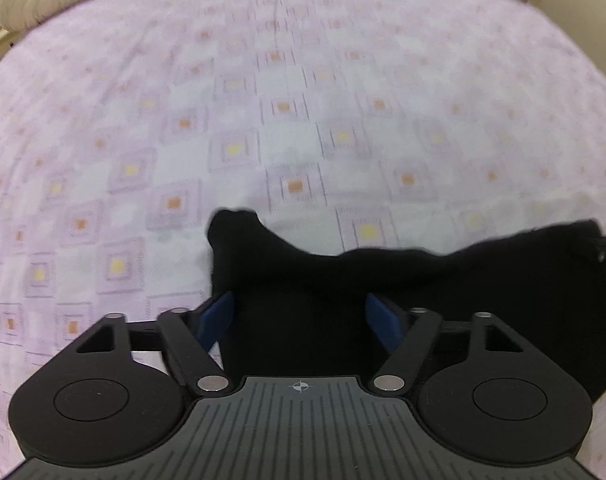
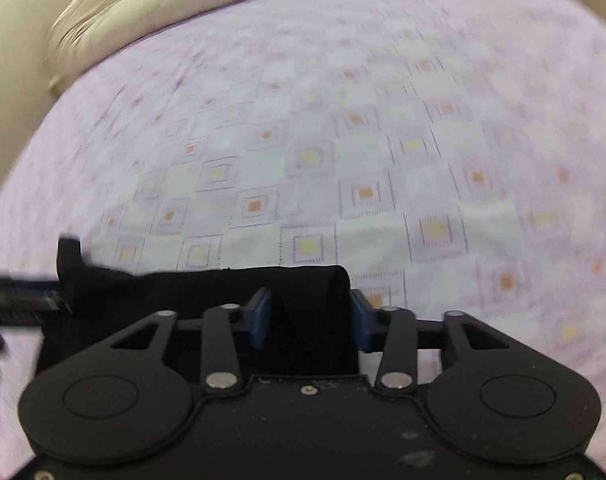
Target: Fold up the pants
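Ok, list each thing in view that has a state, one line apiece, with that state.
left gripper: jaws spread, black cloth between the blue pads, grip cannot be judged.
right gripper: jaws spread, black cloth between the pads, grip cannot be judged.
pants: black, bunched, edge stretched between both grippers.
bedsheet: spread over the bed, lightly creased.
pillow: at the far edge, rumpled.

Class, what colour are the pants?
Black fabric pants, clearest in the left wrist view.

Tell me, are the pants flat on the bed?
No. The pants hang lifted between both grippers, above the bed.
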Action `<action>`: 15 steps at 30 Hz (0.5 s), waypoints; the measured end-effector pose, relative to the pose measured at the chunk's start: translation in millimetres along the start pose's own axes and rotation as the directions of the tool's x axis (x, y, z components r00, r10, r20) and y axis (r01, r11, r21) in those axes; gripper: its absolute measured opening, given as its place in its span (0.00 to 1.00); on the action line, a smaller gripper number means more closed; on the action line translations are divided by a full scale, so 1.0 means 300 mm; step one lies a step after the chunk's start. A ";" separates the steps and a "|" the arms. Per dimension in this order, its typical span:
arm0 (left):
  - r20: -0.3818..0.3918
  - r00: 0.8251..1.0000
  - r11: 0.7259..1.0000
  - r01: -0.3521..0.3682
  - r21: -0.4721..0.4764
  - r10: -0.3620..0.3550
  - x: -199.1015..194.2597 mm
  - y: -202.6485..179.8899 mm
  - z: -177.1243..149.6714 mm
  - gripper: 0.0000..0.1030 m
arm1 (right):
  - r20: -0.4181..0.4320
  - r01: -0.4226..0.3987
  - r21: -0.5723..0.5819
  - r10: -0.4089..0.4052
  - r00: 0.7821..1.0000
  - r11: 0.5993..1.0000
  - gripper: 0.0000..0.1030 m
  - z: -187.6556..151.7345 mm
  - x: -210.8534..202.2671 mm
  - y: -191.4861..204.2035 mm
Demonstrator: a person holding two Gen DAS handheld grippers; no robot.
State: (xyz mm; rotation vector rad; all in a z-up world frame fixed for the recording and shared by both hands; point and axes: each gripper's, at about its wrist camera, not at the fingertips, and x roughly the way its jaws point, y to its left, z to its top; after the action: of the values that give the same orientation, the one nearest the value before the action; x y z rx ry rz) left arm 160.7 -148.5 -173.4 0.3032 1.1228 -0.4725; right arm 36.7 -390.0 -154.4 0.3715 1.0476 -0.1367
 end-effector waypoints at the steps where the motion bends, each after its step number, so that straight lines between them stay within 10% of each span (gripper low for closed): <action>1: 0.028 1.000 1.000 0.000 -0.010 0.001 -0.027 0.009 -0.001 0.68 | 0.016 0.012 -0.041 -0.011 1.000 0.999 0.33 -0.008 -0.019 0.020; 6: 0.112 0.994 0.996 -0.008 -0.087 0.018 -0.112 0.072 0.052 0.68 | 0.098 0.053 -0.209 -0.033 0.995 0.976 0.22 -0.073 -0.137 0.092; 15: -0.138 0.981 0.990 -0.137 0.025 0.139 0.093 0.065 0.207 0.58 | 0.108 -0.021 -0.490 0.085 0.990 0.871 0.15 -0.190 -0.263 0.236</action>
State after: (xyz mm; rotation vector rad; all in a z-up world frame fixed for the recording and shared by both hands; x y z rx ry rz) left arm 229.2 -166.1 -173.7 0.4303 1.2249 -0.3410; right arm -29.2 -308.6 -94.9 -0.0708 0.9068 0.1550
